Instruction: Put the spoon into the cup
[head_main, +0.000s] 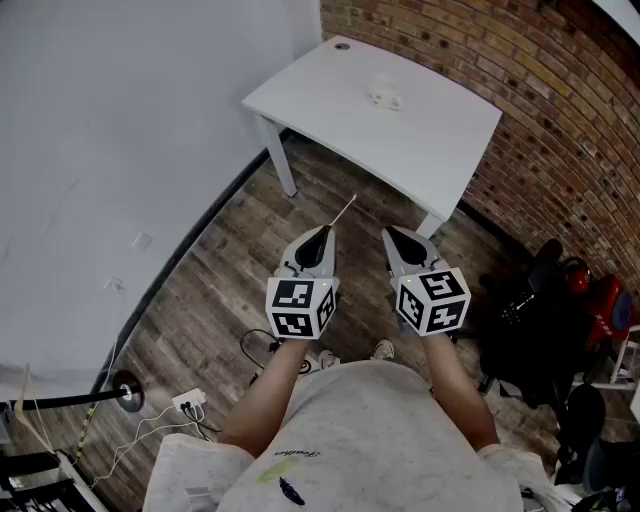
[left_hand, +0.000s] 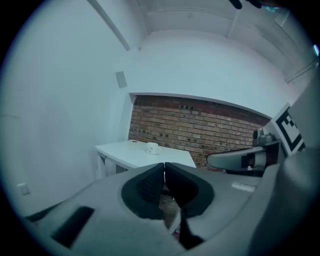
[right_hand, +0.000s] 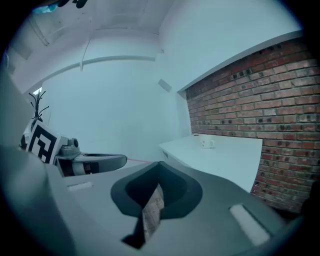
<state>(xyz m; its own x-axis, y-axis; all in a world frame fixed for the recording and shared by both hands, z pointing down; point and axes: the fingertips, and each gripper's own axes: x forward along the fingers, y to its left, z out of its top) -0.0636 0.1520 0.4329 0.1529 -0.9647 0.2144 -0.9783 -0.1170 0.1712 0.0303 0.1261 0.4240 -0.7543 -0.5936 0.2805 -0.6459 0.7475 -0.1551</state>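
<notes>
A small white cup (head_main: 383, 93) stands on the white table (head_main: 440, 140) by the brick wall, well ahead of both grippers. My left gripper (head_main: 325, 231) is held over the wooden floor, shut on the spoon (head_main: 345, 209). The spoon's thin handle sticks out forward from the tips toward the table. My right gripper (head_main: 391, 233) hangs level beside it, shut and holding nothing. From the left gripper view the cup (left_hand: 151, 148) shows far off above the closed jaws; the right gripper view has the cup (right_hand: 207, 143) on the table too.
A brick wall (head_main: 560, 110) runs behind the table and a white wall (head_main: 120, 130) stands at the left. Black bags and a chair (head_main: 530, 330) crowd the right side. A power strip with cables (head_main: 186, 403) lies on the floor at lower left.
</notes>
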